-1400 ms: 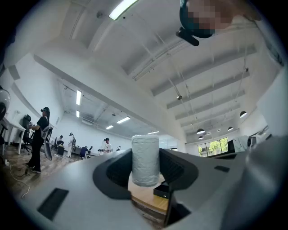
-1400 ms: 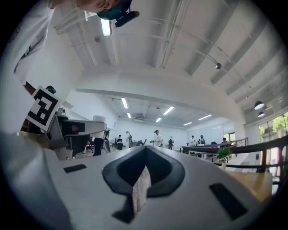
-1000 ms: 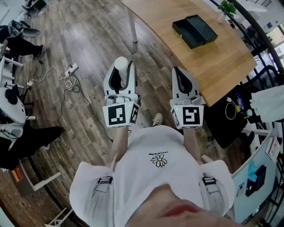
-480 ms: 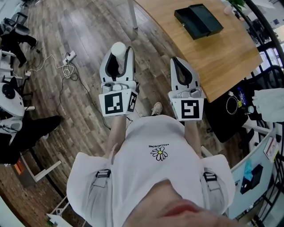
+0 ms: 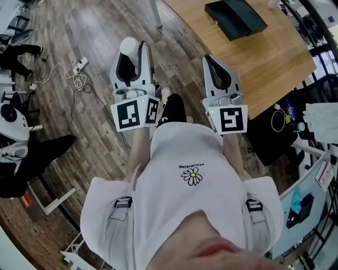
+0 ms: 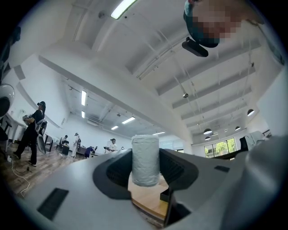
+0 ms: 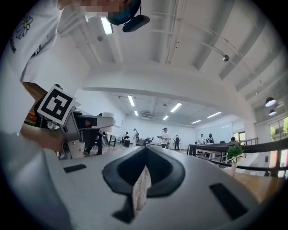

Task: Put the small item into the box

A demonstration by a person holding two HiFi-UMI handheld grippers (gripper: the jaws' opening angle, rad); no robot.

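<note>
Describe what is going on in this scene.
A person holds a gripper in each hand. The left gripper is clamped on a small white cylinder, held upright. The right gripper is shut with nothing between its jaws. The open black box sits on the wooden table ahead; the cylinder is not in it yet.

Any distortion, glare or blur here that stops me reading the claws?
Head view: strong fisheye bending, evenly lit, the black box squeezed against the top edge. Left gripper view: white cylinder in the left claw sharp, ceiling lights bright without glare. Right gripper view: dark rounded corners, right claw closed and readable.
</note>
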